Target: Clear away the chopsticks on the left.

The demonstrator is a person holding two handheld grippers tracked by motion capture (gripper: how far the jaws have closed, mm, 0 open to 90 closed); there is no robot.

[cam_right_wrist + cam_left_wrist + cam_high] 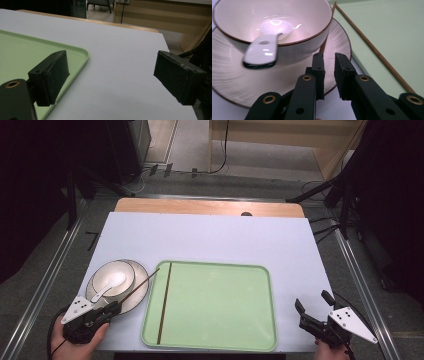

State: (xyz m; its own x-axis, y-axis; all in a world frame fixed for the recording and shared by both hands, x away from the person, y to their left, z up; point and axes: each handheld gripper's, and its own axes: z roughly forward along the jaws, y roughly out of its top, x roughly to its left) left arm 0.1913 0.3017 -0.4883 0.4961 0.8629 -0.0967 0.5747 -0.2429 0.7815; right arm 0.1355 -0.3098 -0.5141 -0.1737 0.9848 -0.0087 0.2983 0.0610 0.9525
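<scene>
**A:** Reporting on the left gripper (114, 308). It is sitting at the near left of the table (210, 235), its jaws standing a narrow gap apart and gripping nothing, their tips lying at the near rim of the plate (234, 82).

**B:** And what is lying around it?

**A:** A bowl (114, 279) is sitting on that plate, with a white spoon (263, 47) resting in it, handle over the rim. One chopstick (141, 285) is leaning from the plate's edge toward the tray (215, 305); a second chopstick (164, 302) is lying inside the tray along its left side.

**B:** The right gripper (314, 312)?

**A:** It is hovering at the near right corner, just beside the tray, jaws spread wide and holding nothing.
</scene>
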